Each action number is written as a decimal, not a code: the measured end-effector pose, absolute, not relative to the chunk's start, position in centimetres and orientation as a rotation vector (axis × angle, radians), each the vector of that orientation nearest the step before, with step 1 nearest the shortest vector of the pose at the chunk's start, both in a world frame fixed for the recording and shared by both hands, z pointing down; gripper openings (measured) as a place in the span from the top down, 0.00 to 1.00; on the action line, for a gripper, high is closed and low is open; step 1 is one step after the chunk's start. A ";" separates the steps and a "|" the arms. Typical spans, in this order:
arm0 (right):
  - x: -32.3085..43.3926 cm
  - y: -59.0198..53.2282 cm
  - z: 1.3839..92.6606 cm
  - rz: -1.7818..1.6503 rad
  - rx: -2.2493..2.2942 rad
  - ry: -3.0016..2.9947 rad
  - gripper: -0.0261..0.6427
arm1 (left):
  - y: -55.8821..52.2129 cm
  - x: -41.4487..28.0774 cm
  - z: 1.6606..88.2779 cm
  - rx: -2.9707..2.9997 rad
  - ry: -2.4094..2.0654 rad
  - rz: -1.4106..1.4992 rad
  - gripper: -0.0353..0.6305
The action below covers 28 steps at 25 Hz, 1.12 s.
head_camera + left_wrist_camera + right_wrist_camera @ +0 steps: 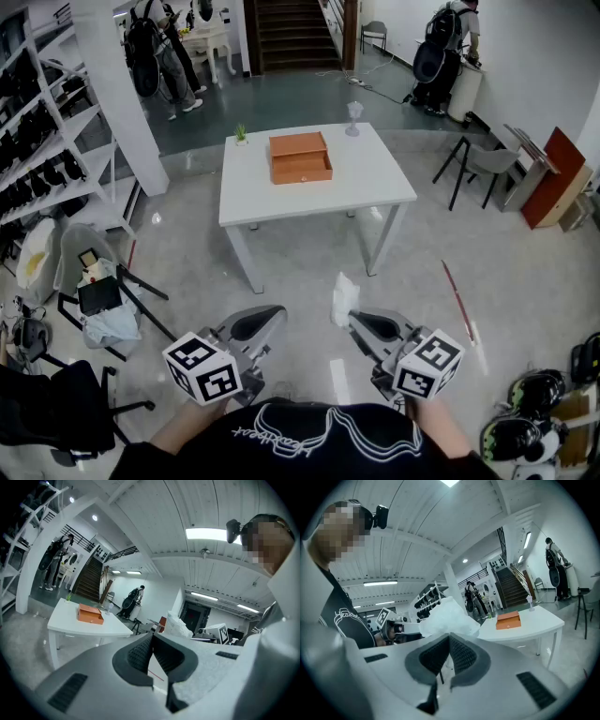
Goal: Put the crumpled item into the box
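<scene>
An orange wooden box lies on a white table a few steps ahead; it also shows as the box and the box in the gripper views. The crumpled white item sticks up from my right gripper, whose jaws are shut on its lower end. In the right gripper view the crumpled item bulges above the right gripper. My left gripper is held low beside it; the left gripper is shut with nothing in it. Both are close to my body, well short of the table.
A small plant and a glass stand at the table's far edge. Chairs with clutter are at my left, a grey chair right of the table. A red stick lies on the floor. Shelves line the left wall.
</scene>
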State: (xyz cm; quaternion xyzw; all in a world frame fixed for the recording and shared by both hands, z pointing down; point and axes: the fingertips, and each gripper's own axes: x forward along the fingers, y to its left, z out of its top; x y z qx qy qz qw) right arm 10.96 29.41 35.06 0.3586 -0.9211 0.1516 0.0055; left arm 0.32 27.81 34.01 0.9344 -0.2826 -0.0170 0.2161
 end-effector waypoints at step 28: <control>8.3 13.5 37.1 0.506 1.194 -2.789 0.95 | 11.0 -2.5 35.7 2.586 -0.697 -0.094 0.94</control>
